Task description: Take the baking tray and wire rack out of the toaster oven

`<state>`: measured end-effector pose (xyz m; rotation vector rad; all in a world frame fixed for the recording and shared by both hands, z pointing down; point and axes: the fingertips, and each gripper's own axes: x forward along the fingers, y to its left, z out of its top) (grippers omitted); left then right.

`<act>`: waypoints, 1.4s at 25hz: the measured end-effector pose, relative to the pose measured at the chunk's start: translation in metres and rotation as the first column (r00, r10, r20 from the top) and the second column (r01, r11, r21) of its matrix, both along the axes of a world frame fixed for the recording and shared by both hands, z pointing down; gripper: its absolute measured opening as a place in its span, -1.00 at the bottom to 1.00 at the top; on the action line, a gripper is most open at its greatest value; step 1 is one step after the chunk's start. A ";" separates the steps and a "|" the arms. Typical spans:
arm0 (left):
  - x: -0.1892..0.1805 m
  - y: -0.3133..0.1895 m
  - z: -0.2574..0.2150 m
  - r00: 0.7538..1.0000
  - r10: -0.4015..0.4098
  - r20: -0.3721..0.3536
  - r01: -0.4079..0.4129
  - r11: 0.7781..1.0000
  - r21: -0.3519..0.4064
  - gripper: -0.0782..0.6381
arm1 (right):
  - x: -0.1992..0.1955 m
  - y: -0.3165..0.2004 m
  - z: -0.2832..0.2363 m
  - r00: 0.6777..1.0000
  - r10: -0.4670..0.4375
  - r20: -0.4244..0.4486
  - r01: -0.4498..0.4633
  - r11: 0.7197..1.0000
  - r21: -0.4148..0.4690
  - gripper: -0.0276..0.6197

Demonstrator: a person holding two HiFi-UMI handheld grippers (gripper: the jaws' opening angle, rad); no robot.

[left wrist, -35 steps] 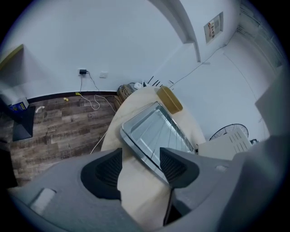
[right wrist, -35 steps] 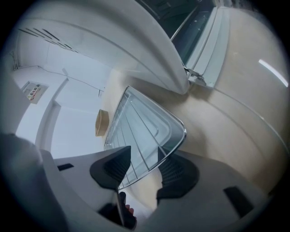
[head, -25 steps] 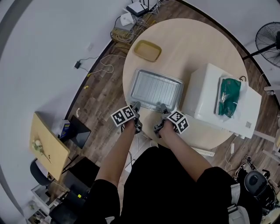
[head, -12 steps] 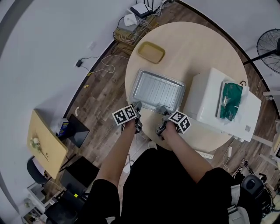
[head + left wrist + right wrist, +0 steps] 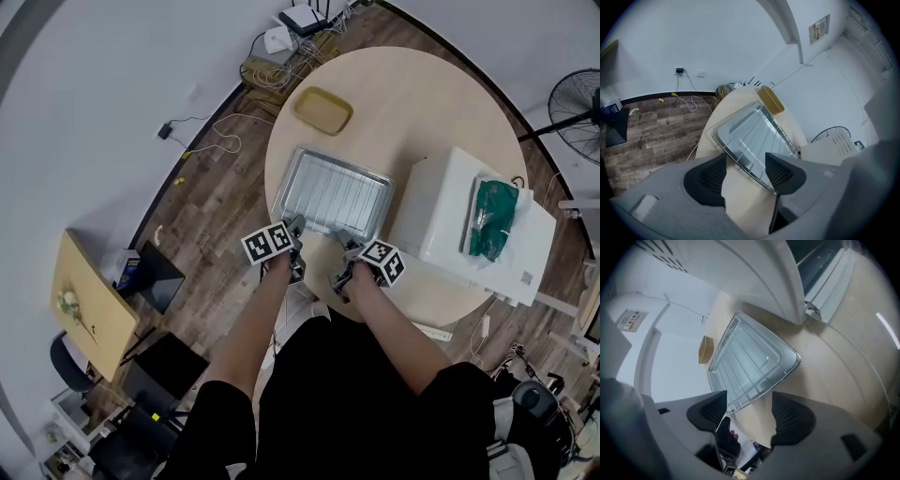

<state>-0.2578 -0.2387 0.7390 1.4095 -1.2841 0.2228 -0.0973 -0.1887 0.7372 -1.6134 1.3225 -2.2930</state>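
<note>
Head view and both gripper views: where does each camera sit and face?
Head view: on the person's head, facing steeply down at the table, baking tray, wire rack and toaster oven; both forearms, left tool and right tool show.
Left gripper view: on the left tool, facing along its open, empty jaws over the baking tray toward the wall.
Right gripper view: on the right tool, facing baking tray and toaster oven past its empty jaws, which have just been opening.
Shared: all three show baking tray and wire rack.
</note>
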 end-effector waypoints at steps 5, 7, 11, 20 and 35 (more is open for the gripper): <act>-0.002 0.003 -0.001 1.000 -0.005 0.006 0.005 1.000 0.001 -0.09 | -0.001 -0.005 -0.001 1.000 -0.027 0.011 0.026 0.999 0.024 -0.04; -0.006 0.006 -0.003 1.000 -0.008 0.012 0.008 1.000 0.003 -0.09 | -0.001 -0.007 -0.003 0.999 -0.040 0.005 0.040 0.999 0.035 -0.04; -0.011 0.013 -0.009 1.000 -0.013 0.017 0.013 1.000 0.012 -0.09 | 0.000 -0.006 -0.008 0.996 -0.090 -0.028 0.092 0.993 0.079 -0.04; 0.003 0.052 -0.039 1.000 0.006 -0.003 -0.006 0.997 0.074 -0.09 | 0.017 0.025 -0.023 0.964 -0.212 -0.161 0.241 0.952 0.188 -0.04; 0.021 0.168 -0.119 0.995 0.053 0.088 -0.077 0.954 0.290 -0.10 | 0.067 0.120 -0.099 0.903 -0.284 -0.323 0.398 0.836 0.378 -0.04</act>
